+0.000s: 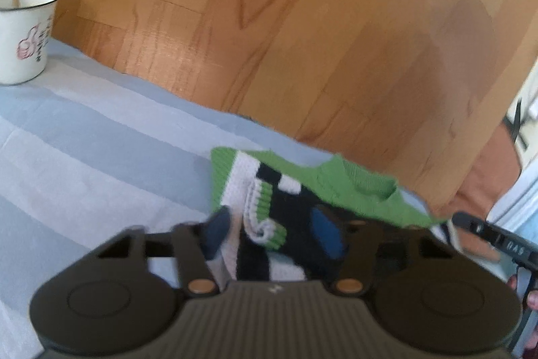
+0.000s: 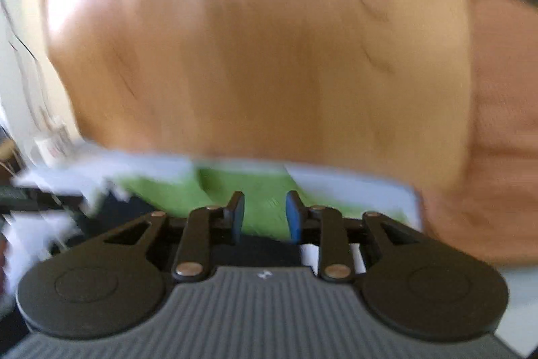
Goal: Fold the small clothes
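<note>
Between spread left gripper (image 1: 272, 232) jaws, knit sweater (image 1: 336, 187), right gripper (image 2: 264, 217) jaws parted above it

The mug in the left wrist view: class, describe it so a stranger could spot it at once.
Find the pale blue cloth covering the table, then follow it to its far left corner. There stands a white mug with a dark rim, a pink thumbs-up print and a stick inside, well apart from the green sweater.

home | wood plank floor (image 1: 302, 39) | striped tablecloth (image 1: 84, 140) | enamel mug (image 1: 25, 36)

White mug (image 1: 23, 36) on striped cloth (image 1: 84, 137), wooden floor (image 1: 302, 22)
</note>
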The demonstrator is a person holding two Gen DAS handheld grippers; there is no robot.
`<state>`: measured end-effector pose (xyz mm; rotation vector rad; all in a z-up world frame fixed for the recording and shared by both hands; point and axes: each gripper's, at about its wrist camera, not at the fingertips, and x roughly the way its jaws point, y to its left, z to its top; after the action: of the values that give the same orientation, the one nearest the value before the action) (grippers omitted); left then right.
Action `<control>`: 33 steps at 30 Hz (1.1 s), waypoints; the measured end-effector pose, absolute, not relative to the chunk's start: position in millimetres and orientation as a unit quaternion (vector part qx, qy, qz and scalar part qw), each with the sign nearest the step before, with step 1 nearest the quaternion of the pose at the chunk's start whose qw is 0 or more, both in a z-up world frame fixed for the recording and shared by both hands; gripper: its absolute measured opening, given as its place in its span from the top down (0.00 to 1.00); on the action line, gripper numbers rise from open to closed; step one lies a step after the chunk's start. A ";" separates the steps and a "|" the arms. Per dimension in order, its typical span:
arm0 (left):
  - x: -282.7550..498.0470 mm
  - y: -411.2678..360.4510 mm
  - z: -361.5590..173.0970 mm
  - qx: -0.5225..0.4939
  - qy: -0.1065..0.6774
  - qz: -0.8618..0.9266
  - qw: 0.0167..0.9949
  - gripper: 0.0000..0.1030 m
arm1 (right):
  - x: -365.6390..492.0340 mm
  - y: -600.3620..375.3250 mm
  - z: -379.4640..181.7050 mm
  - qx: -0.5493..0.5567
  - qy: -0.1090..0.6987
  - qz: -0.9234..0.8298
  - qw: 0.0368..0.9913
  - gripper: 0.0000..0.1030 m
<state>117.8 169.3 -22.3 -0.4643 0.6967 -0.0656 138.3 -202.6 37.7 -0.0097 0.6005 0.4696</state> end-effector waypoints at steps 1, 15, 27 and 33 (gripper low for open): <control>121.3 165.1 -25.3 -0.205 0.356 -0.023 0.911 0.77 | 141.6 -205.5 22.7 -0.018 0.328 0.216 0.920 0.63; 100.7 151.1 5.7 -0.146 0.336 -0.013 0.930 0.59 | 25.9 -281.0 27.3 0.074 0.304 0.216 0.925 0.56; 7.7 130.9 -19.6 -0.124 0.387 0.005 0.914 0.79 | -8.0 -271.7 14.8 0.114 0.300 0.256 0.912 0.55; -53.4 118.2 -23.0 -0.075 0.375 0.040 0.923 0.97 | -29.6 -244.1 -9.7 0.083 0.331 0.309 0.888 0.54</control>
<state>-53.4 118.2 -23.0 -0.1532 0.7706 0.0828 -29.6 -244.1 -9.7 0.1715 0.6877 0.6411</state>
